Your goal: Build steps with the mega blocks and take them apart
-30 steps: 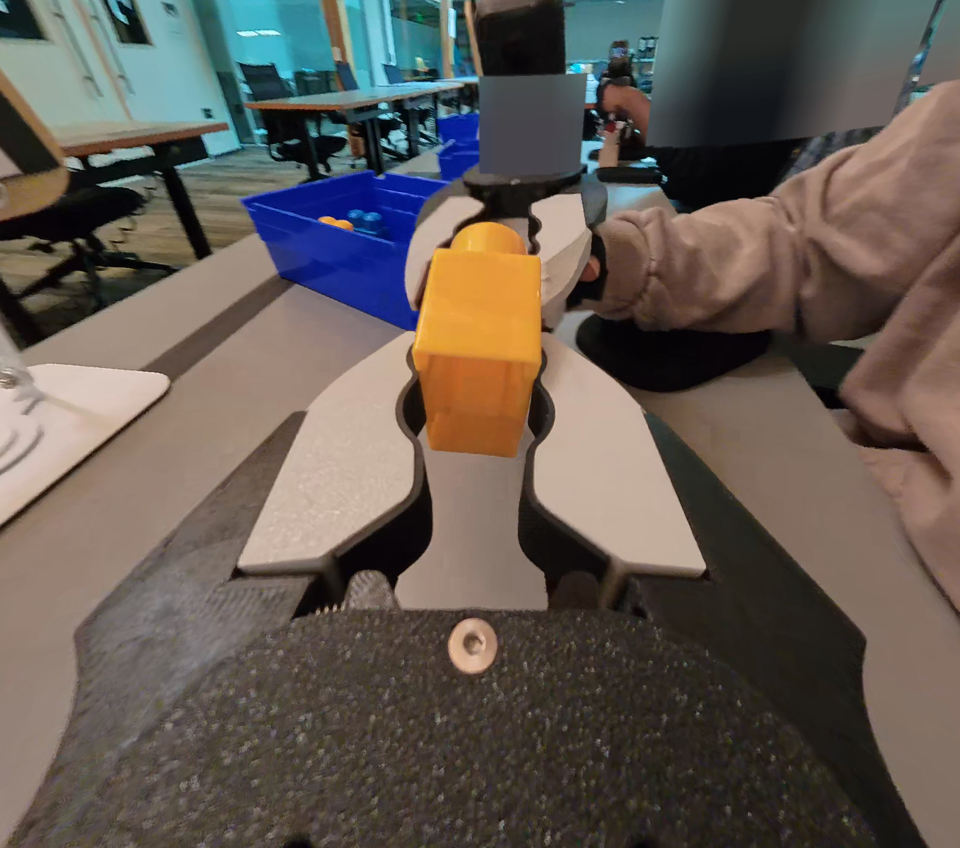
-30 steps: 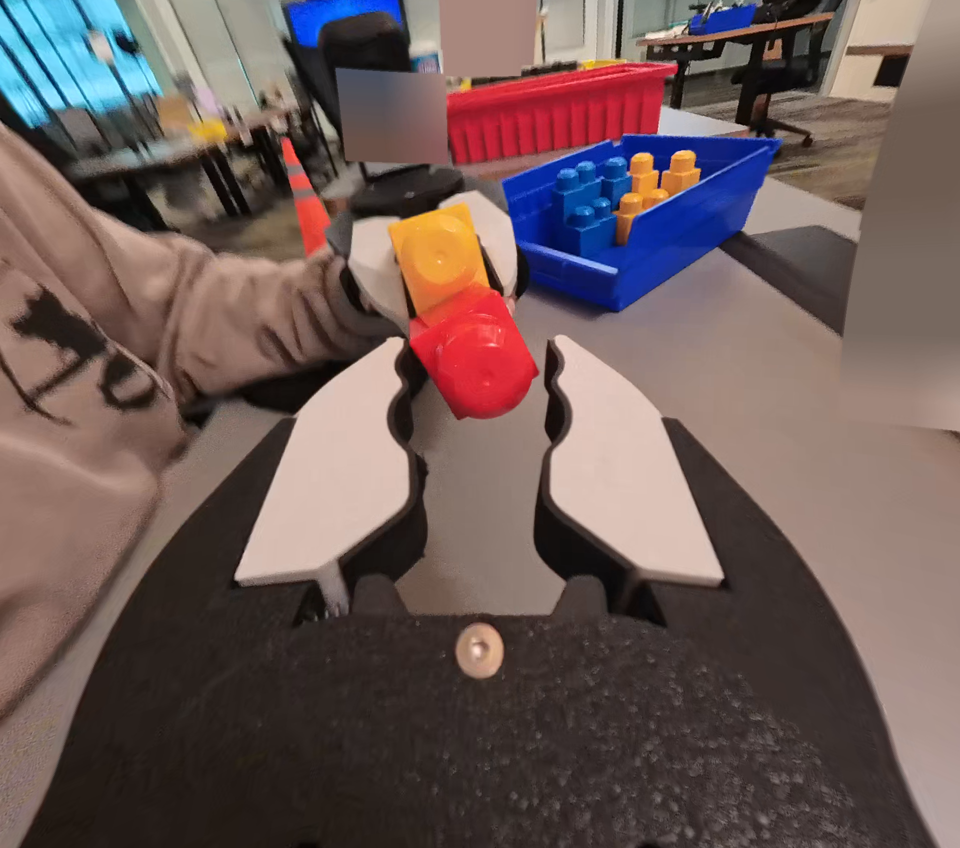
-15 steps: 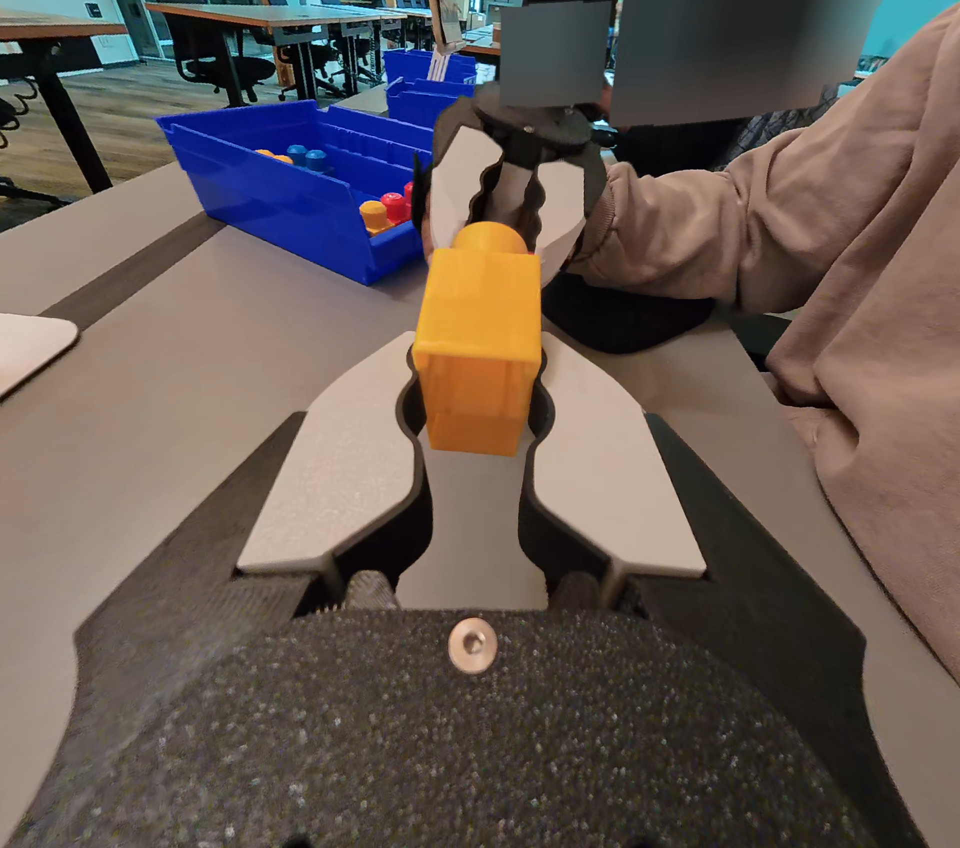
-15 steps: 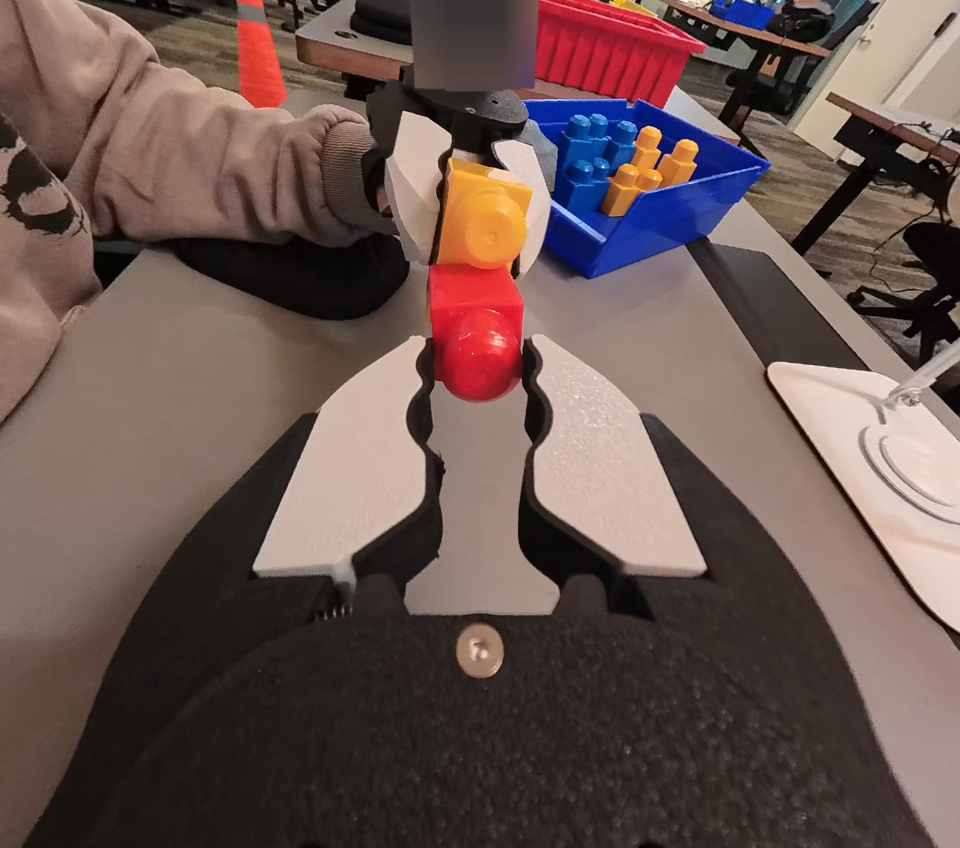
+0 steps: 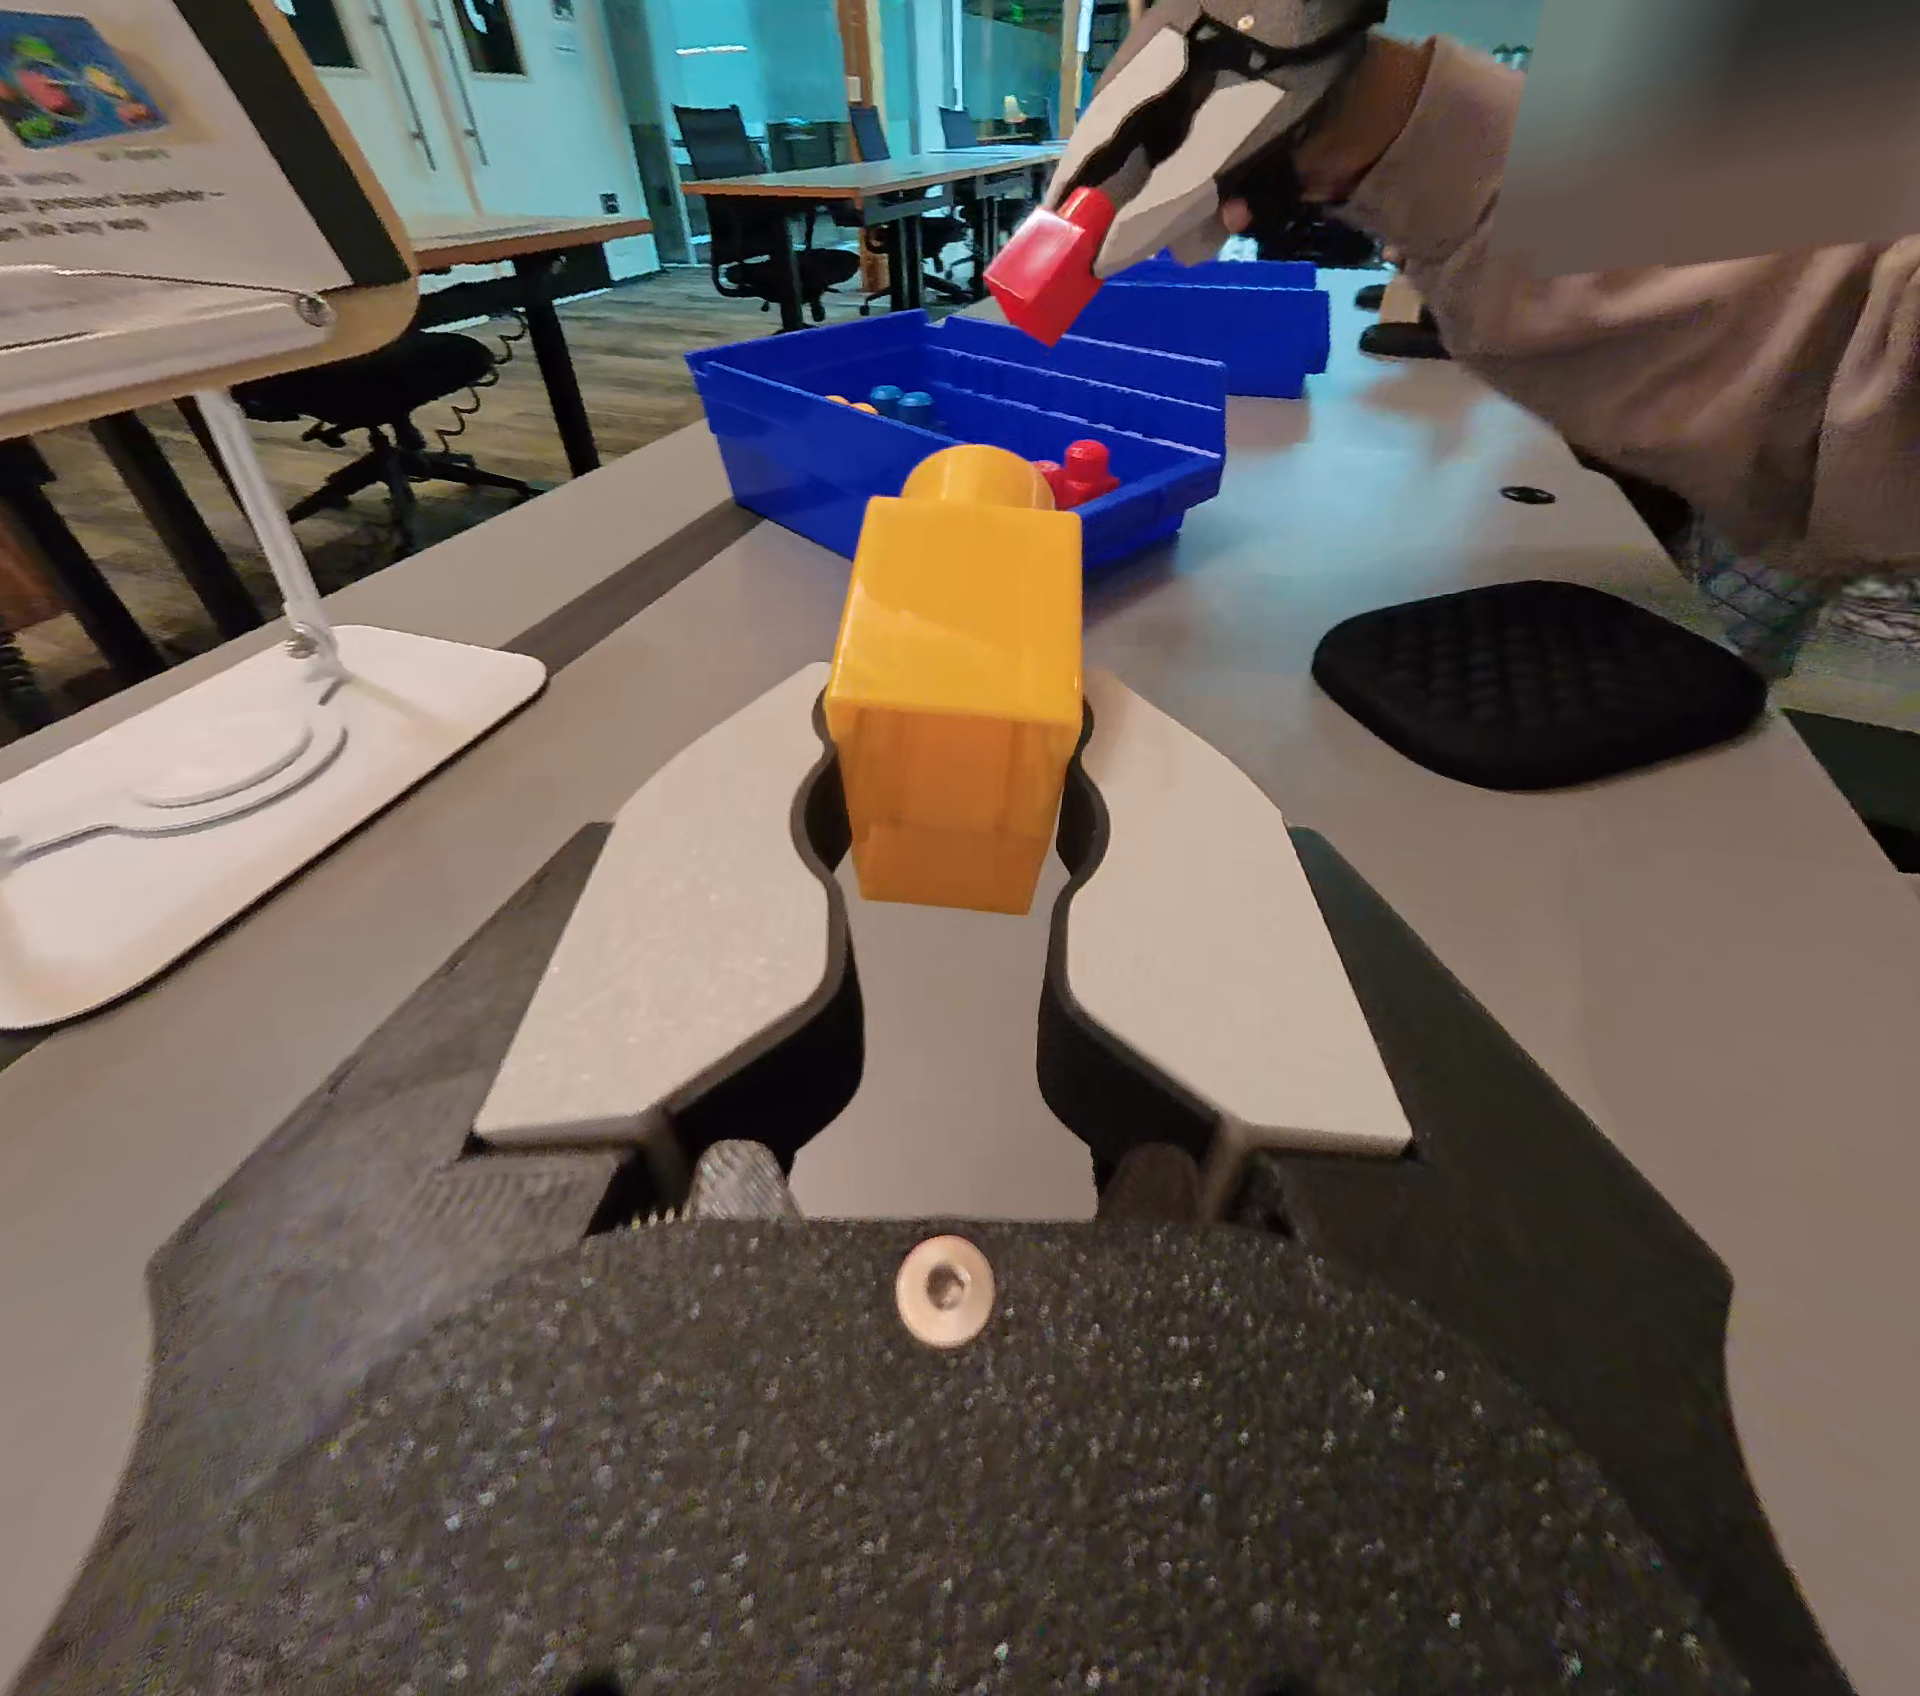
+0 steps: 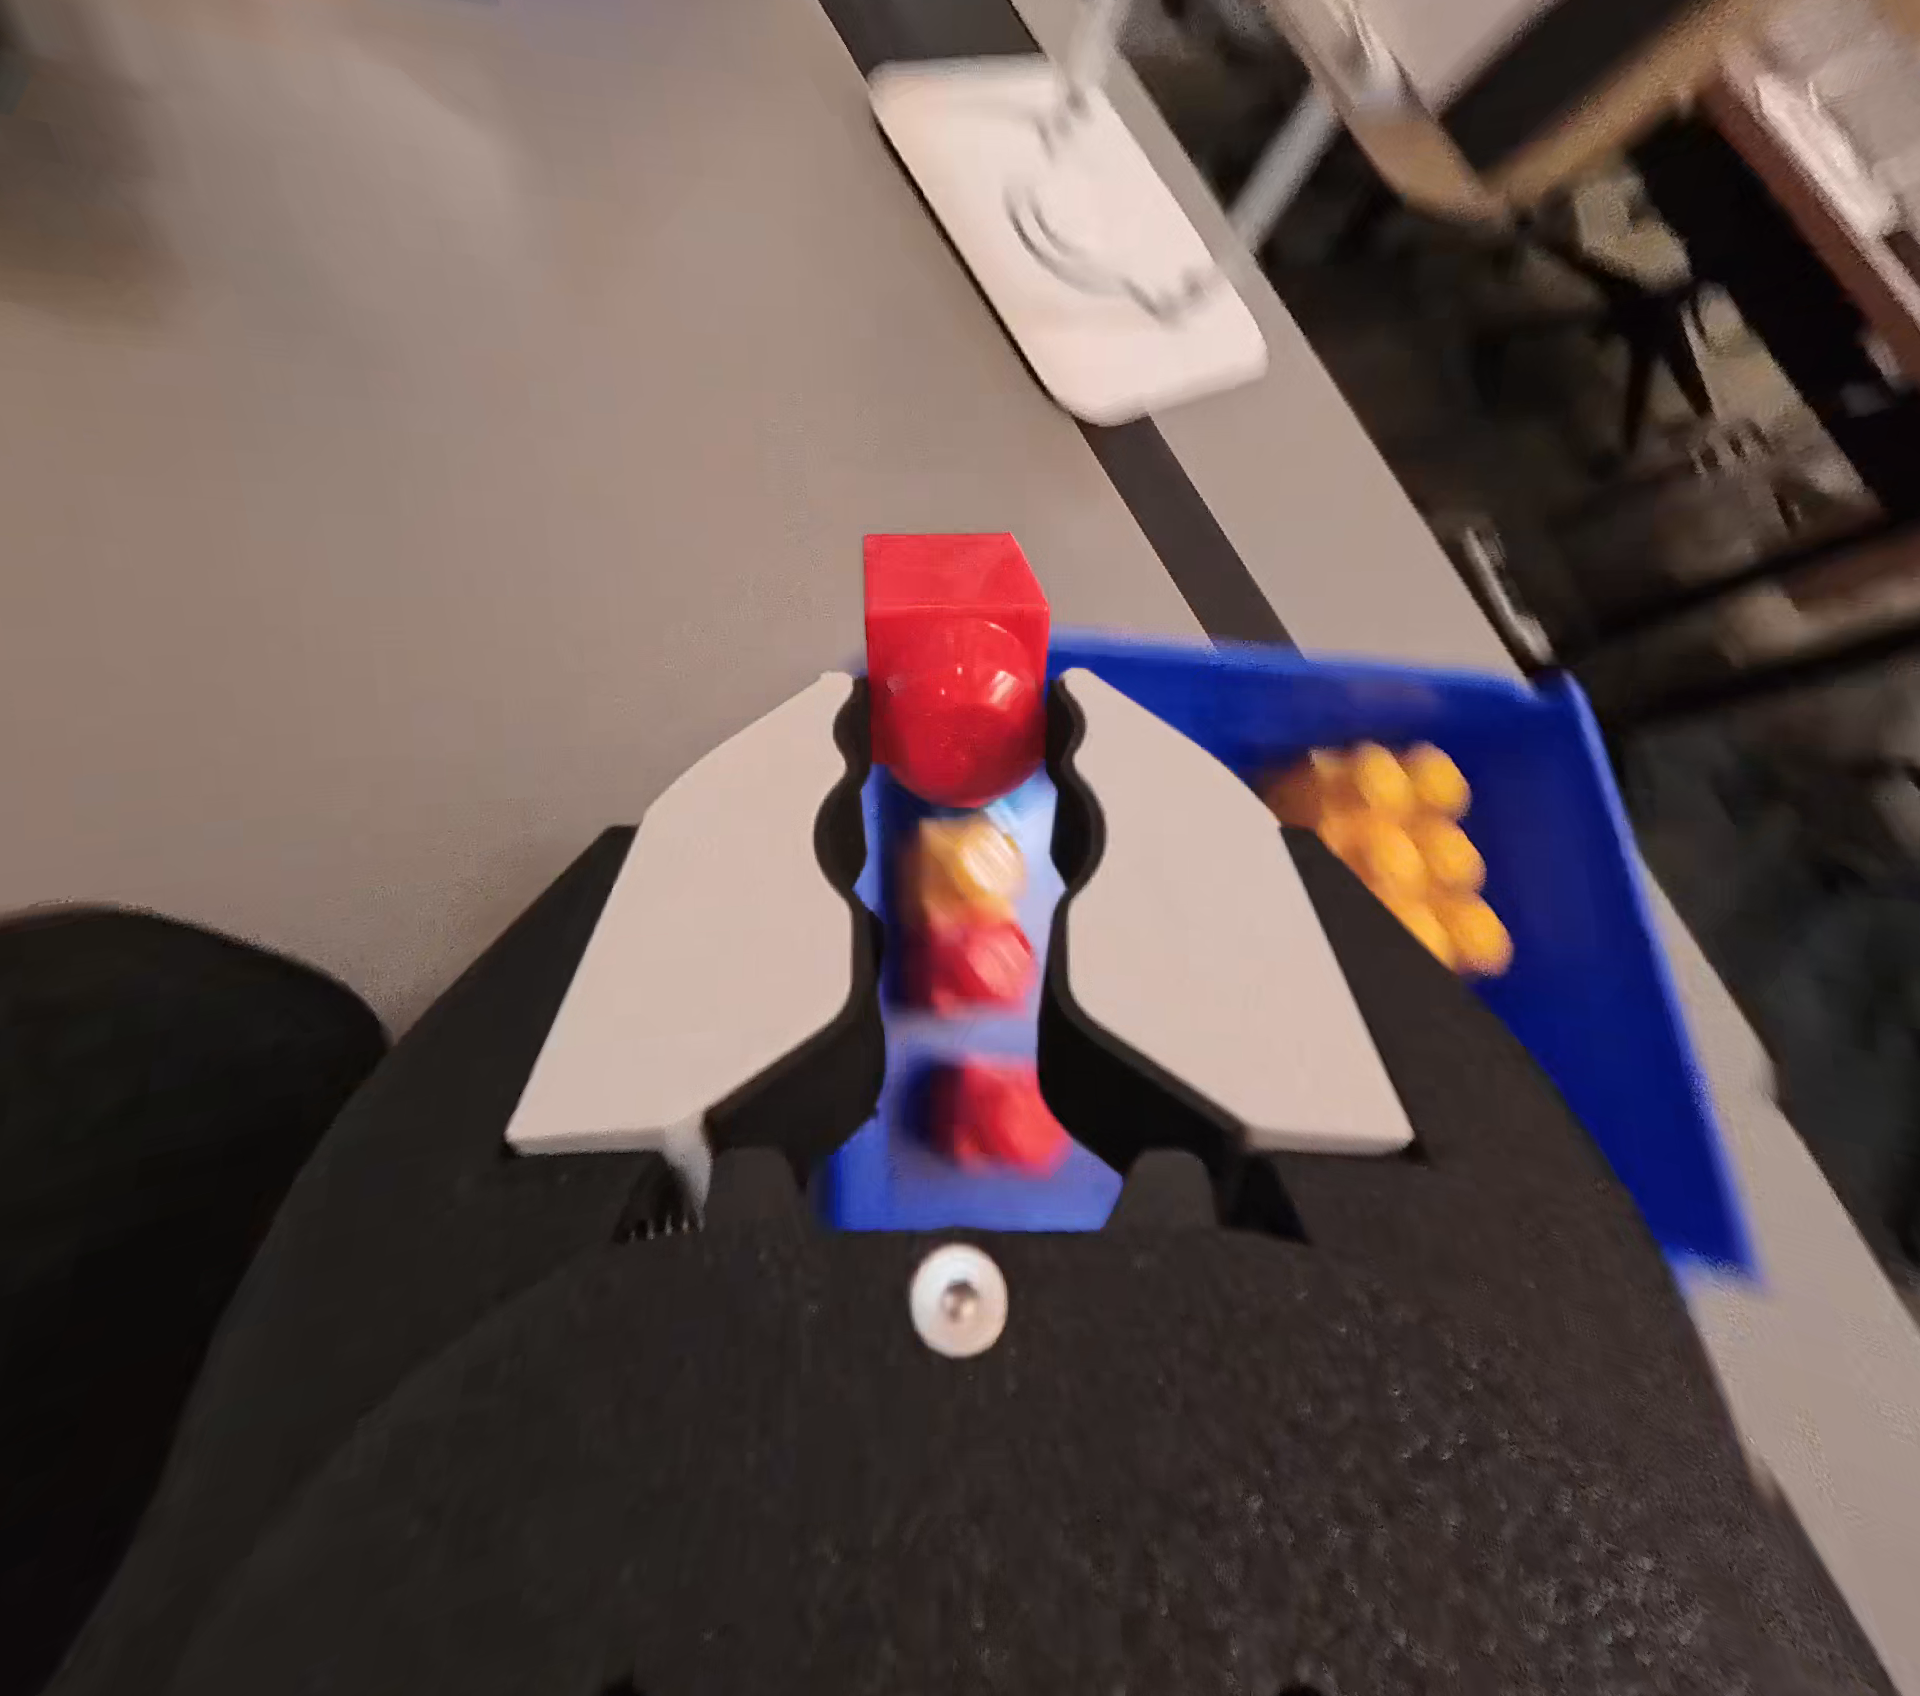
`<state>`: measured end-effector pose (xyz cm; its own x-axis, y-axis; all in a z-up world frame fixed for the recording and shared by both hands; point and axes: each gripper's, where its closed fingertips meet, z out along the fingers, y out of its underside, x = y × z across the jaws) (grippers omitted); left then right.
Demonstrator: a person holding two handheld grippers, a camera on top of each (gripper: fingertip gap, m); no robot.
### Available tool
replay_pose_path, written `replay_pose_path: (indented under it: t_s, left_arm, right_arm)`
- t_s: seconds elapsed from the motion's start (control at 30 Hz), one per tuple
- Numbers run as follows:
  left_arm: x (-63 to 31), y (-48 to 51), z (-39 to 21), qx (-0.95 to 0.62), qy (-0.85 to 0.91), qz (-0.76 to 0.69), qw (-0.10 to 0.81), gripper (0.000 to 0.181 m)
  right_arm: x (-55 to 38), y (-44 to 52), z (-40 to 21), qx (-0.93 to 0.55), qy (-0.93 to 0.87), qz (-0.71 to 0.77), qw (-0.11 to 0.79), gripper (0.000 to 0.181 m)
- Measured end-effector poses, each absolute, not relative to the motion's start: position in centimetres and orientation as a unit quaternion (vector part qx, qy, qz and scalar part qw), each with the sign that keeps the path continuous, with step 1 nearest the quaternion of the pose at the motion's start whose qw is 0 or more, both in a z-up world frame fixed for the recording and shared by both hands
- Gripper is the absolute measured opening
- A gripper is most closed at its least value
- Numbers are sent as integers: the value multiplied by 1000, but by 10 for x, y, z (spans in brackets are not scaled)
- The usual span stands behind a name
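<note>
My left gripper (image 5: pixel 956 711) is shut on a yellow mega block (image 5: pixel 961 670) and holds it above the grey table. My right gripper (image 6: pixel 954 690) is shut on a red mega block (image 6: pixel 951 659); in the left wrist view it (image 5: pixel 1101 233) holds that red block (image 5: pixel 1044 275) high over a blue bin (image 5: pixel 831 493). The two blocks are apart. In the blurred right wrist view the blue bin (image 6: pixel 1558 971) lies under the gripper, with red blocks (image 6: pixel 971 1116) and yellow blocks (image 6: pixel 1392 846) in it.
A white stand base (image 5: pixel 208 773) with a tilted sign board (image 5: pixel 156 119) is at the table's left edge, also in the right wrist view (image 6: pixel 1070 233). A black pad (image 5: pixel 1538 680) lies at the right. A second blue bin (image 5: pixel 1216 327) stands behind. A person's sleeve (image 5: pixel 1662 368) reaches in. Across from one pair of fingers to the other is roughly 30 cm.
The red block has come off the yellow block. My right gripper has lifted it up and away over the blue bin. My left gripper still holds the yellow block.
</note>
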<state>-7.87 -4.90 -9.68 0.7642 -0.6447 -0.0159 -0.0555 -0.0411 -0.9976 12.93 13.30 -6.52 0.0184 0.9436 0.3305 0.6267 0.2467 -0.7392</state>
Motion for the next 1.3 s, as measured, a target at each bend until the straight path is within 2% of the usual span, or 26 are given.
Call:
replay_pose_path:
  t_s: [0.13,0.27,0.47,0.73,1.3]
  left_arm:
    - [-83,-46,-96,-685,246,-212,652,38]
    - [-84,-44,-98,-689,244,-206,651,38]
    - [-82,-42,-103,-694,245,-202,647,38]
    - [-81,-42,-104,-694,247,-204,645,38]
    - [-77,-41,-111,-700,255,-200,636,38]
  right_arm:
    - [200,198,-88,-668,-685,41,289,32]
    - [247,225,-124,-707,-689,-45,157,32]
    - [257,227,-171,-688,-716,-103,50,32]
    - [248,211,-188,-671,-735,-92,-8,33]
    - [247,187,-206,-660,-749,-53,-15,33]
